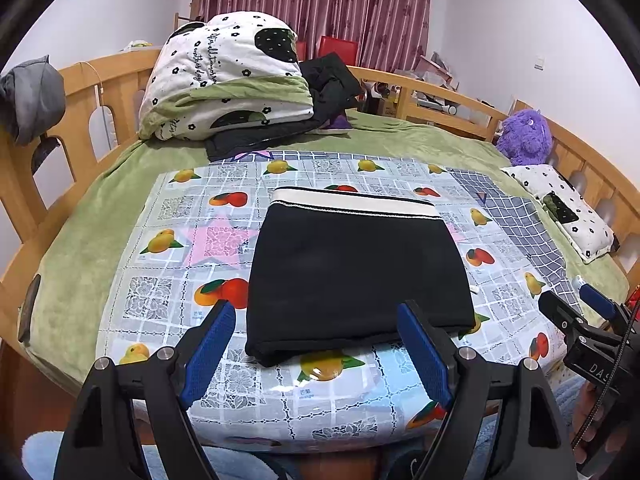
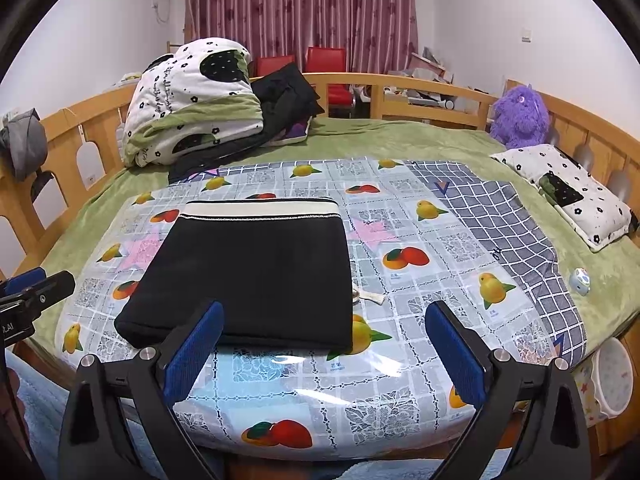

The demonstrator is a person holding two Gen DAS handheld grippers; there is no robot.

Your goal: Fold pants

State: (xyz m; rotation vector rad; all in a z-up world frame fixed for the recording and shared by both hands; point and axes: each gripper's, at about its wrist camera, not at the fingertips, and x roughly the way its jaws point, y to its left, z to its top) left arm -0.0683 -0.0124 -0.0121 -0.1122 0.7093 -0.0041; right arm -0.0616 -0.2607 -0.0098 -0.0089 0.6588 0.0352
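- Pants (image 1: 356, 268): black, with a cream waistband at the far edge. We find them already folded into a compact, squarish block, lying flat on the fruit-print cover (image 1: 224, 240) in the middle of the bed.
- Long axis: the block is near-square. The waistband runs left to right, and the folded near edge lies parallel to it, closest to us.
- Left gripper (image 1: 316, 344): released, blue pads spread wide and holding nothing. It sits just short of the near edge; the pants lie straight ahead, between the lines of its two fingers.
- Right gripper (image 2: 324, 344): also spread and empty. Here the pants (image 2: 256, 272) lie ahead and to the left, with their near right corner just beyond the gap between its fingers.
- Nearer hand: we judge the left gripper better centred on the block, while the right one faces its right corner. Any further fold would start from this near edge.
- Writing: small captions under the printed fruit are too small for us to read. The quilt (image 1: 224, 72) at the far left bears cursive lettering that we cannot make out with certainty. "DAS" shows on the other gripper's body at the right edge of the left wrist view.
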